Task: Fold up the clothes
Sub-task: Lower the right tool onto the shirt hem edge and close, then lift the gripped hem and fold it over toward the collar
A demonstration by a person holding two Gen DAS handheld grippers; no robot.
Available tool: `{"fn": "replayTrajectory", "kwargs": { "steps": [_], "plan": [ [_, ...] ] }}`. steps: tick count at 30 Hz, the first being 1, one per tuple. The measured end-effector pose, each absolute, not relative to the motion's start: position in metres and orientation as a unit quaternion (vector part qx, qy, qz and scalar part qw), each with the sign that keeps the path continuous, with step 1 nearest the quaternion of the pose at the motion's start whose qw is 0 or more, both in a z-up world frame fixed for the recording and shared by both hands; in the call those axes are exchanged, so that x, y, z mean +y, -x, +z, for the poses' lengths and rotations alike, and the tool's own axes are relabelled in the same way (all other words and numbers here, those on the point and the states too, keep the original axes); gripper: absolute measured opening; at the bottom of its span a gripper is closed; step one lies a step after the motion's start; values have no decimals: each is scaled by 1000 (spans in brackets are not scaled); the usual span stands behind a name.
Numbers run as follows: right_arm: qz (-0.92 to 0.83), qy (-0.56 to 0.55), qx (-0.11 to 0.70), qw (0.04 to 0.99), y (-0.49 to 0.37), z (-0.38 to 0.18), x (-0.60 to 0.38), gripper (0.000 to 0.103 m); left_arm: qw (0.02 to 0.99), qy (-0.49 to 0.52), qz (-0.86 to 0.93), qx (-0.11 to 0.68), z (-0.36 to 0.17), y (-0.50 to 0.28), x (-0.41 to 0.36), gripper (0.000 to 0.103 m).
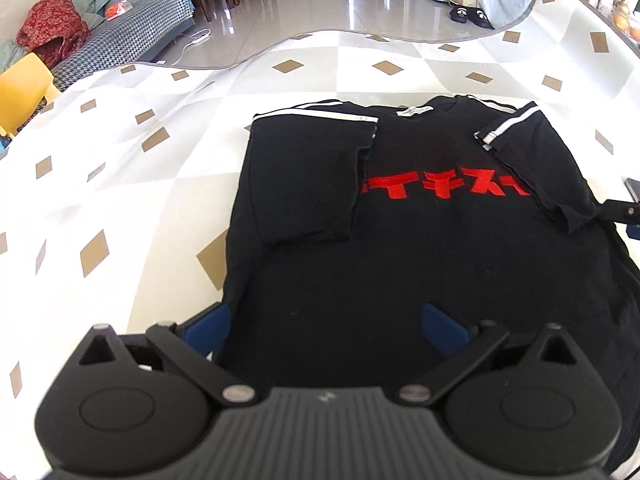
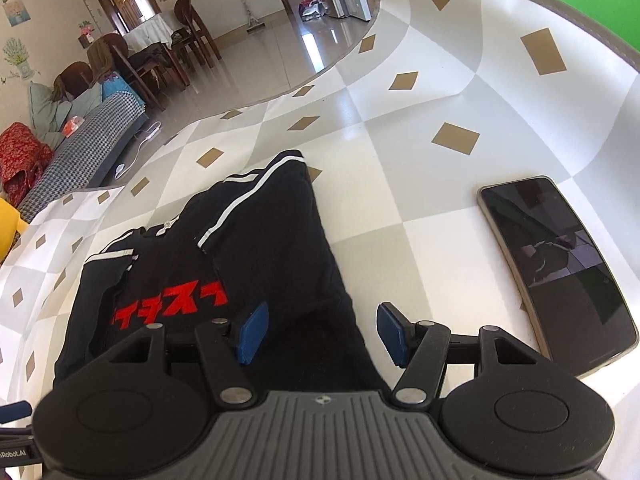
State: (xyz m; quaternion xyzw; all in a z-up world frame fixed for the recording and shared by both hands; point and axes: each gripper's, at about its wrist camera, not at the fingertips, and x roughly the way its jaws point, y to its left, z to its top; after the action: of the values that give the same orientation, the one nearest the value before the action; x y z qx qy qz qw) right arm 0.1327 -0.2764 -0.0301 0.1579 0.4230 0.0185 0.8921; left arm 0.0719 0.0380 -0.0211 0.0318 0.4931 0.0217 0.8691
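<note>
Nearest, the left tool (image 1: 324, 322) and right tool (image 2: 318, 330) hover with jaws apart, empty, over the hem of a black T-shirt (image 1: 420, 248), sleeves folded in, on the checked desk (image 1: 120, 184); pinch both hem corners evenly, lifting toward the collar.

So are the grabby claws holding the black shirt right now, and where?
No, nothing is held. The left gripper and right gripper both have open jaws above the black T-shirt with red lettering, not pinching the cloth.
</note>
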Motion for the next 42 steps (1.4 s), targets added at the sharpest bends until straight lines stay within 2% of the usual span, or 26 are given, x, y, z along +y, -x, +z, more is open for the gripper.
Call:
{"fn": "replayTrajectory", "kwargs": {
  "steps": [9,12,14,18,23,26,36,42],
  "plan": [
    [27,-137,415,899,-152,-45,-275,53,852,-7,46,522,-42,-78,54,103],
    [34,-133,407,903,-155,-48,-273,45,850,-11,46,524,-47,-78,53,103],
    [40,-124,405,905,-156,-49,-269,36,849,-17,44,527,-49,-78,51,103],
    [43,-106,398,910,-160,-53,-262,30,845,-23,38,533,-54,-77,48,103],
    [41,-96,396,912,-162,-54,-260,14,843,-29,37,537,-58,-77,46,103],
    [46,-90,392,914,-162,-51,-257,10,840,-24,37,541,-60,-77,47,103],
    [66,-88,374,921,-157,-38,-248,9,839,-19,35,542,-61,-74,43,103],
    [54,-140,385,911,-163,-51,-263,11,838,-12,35,545,-61,-74,43,103]
  ]
}}
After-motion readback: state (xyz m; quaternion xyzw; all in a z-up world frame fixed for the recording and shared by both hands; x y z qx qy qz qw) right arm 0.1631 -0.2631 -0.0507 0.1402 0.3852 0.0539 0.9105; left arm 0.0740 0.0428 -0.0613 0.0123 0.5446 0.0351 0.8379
